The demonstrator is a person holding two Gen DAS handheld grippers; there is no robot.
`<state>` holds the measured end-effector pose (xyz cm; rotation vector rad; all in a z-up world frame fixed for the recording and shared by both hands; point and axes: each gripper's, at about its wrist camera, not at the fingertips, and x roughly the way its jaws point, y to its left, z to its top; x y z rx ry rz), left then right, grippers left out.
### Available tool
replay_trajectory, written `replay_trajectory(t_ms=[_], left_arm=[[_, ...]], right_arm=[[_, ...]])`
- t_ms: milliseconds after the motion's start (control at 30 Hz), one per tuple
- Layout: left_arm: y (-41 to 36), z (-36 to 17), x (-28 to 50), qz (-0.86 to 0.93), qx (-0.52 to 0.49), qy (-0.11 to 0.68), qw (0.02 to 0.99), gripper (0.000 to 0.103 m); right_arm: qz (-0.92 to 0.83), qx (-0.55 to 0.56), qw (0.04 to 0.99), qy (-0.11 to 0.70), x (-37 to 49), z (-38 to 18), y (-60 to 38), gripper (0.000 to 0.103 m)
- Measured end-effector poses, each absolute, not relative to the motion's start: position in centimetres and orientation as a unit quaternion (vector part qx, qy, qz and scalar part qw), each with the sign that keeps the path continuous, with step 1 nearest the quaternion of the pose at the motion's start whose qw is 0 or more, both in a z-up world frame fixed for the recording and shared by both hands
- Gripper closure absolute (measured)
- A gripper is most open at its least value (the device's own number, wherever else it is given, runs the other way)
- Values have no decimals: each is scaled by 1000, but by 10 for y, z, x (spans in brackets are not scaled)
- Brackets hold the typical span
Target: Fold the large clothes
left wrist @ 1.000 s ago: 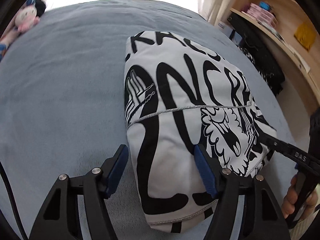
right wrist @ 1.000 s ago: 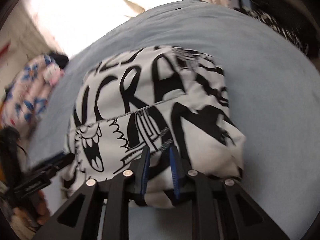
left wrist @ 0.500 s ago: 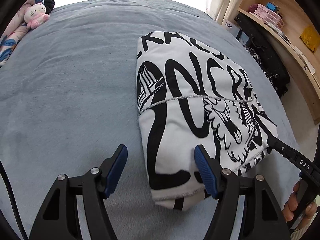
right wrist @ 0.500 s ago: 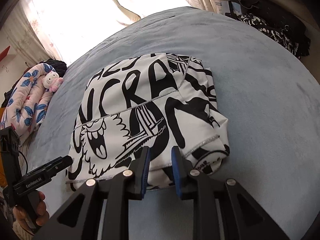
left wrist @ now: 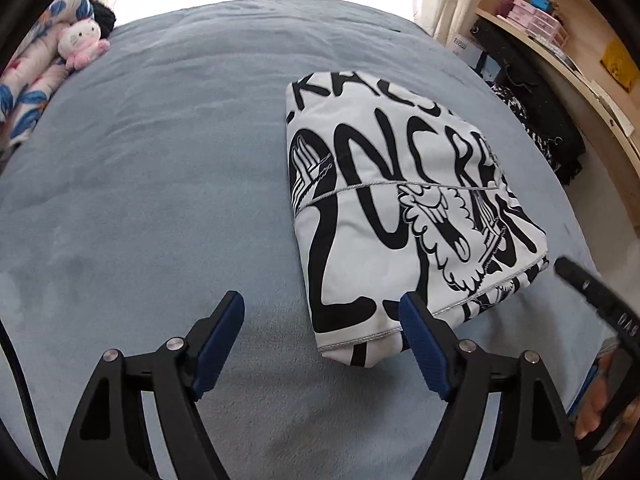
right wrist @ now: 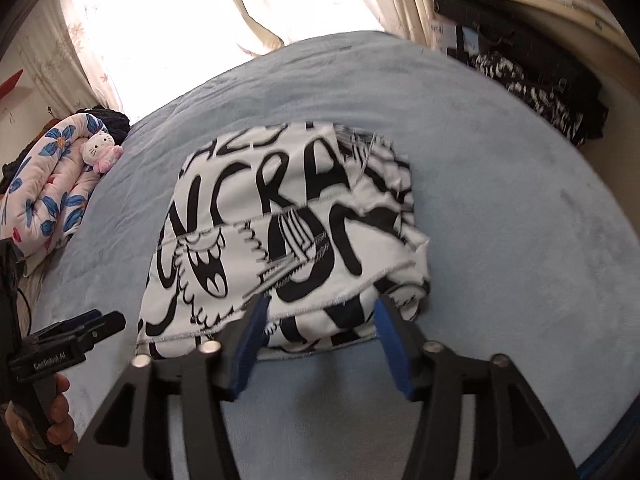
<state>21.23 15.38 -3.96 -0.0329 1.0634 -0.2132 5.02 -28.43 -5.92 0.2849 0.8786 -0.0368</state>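
A white garment with black lettering (left wrist: pixel 400 208) lies folded in a compact rectangle on the blue-grey bed (left wrist: pixel 160 184). It also shows in the right wrist view (right wrist: pixel 288 240). My left gripper (left wrist: pixel 320 320) is open and empty, just short of the garment's near left corner. My right gripper (right wrist: pixel 320 324) is open and empty, its fingers either side of the garment's near edge without holding it. The right gripper's tip (left wrist: pixel 580 280) shows at the right of the left wrist view; the left gripper (right wrist: pixel 76 336) shows at the left of the right wrist view.
A flowered quilt (right wrist: pixel 48 184) and a pink plush toy (left wrist: pixel 82 42) lie at the bed's far left. A wooden shelf (left wrist: pixel 580 40) and dark clothes (left wrist: pixel 536 128) stand along the right side. Curtains (right wrist: pixel 160 32) hang behind the bed.
My right gripper has opened and let go of the garment's edge. Both grippers have pulled back from the folded garment, which now lies flat.
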Motion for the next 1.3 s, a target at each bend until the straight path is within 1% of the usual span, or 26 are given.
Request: replay_trajectory(t_ms=[33, 67, 167, 300, 433, 567, 700, 800, 833, 967, 1100, 1133, 1167, 1300], left_arm=[[154, -37, 212, -104, -16, 507, 856, 25], [155, -35, 212, -111, -20, 508, 854, 25], [156, -26, 216, -132, -37, 516, 846, 25], [154, -11, 227, -138, -37, 508, 849, 25], [148, -6, 245, -151, -36, 512, 845, 25], [147, -19, 270, -163, -64, 528, 831, 24], [153, -54, 298, -193, -129, 573, 786, 24], [161, -78, 315, -198, -159, 587, 768, 24], [163, -84, 319, -199, -166, 588, 766, 19], [175, -102, 333, -206, -198, 583, 760, 17], [183, -126, 341, -229, -259, 595, 726, 13], [184, -131, 342, -232, -267, 596, 721, 10], [183, -134, 342, -234, -269, 594, 721, 7], [177, -137, 345, -249, -268, 586, 723, 5]], right_arm=[[-22, 133, 898, 418, 51, -53, -285, 30], [-26, 128, 901, 413, 52, -46, -285, 27], [-33, 114, 909, 399, 61, -27, -286, 25], [-22, 86, 914, 395, 84, -9, -285, 24], [0, 91, 901, 425, 117, -12, -295, 24], [8, 96, 877, 471, 152, -35, -314, 21], [26, 115, 856, 504, 176, -69, -337, 21], [36, 145, 839, 523, 185, -93, -354, 21], [37, 151, 835, 527, 187, -100, -359, 21], [49, 193, 813, 547, 194, -130, -380, 21], [87, 265, 778, 563, 196, -164, -394, 21], [102, 280, 773, 561, 197, -168, -396, 21], [117, 293, 769, 557, 197, -172, -396, 21], [174, 319, 758, 542, 206, -184, -387, 20]])
